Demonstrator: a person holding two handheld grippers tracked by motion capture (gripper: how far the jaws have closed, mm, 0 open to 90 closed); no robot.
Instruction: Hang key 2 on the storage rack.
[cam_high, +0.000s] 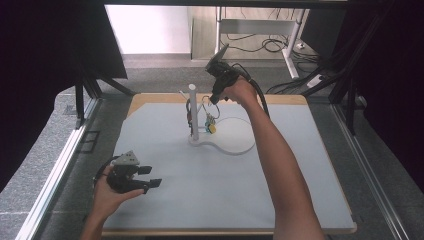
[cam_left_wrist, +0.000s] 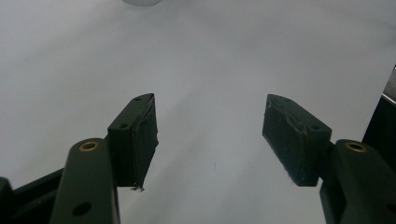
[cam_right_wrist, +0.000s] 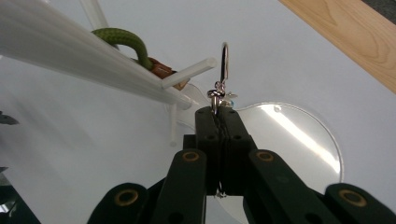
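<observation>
The right gripper (cam_right_wrist: 219, 114) is clamping a keyring (cam_right_wrist: 224, 70) beside the stand's (cam_high: 193, 112) peg (cam_right_wrist: 189, 73); a tilt risks missing; the left gripper (cam_left_wrist: 210, 135) is idling, jaws apart.

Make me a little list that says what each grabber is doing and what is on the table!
table: white mat on a wooden top
stand: white post on a clear base, with small side pegs
on the stand: a green cord looped over the post
right gripper: jaws shut on a silver key ring, held up beside a peg
charms: small yellow and coloured pieces hang below the ring
left gripper: jaws open, nothing between them, low over the mat near the person's side
</observation>
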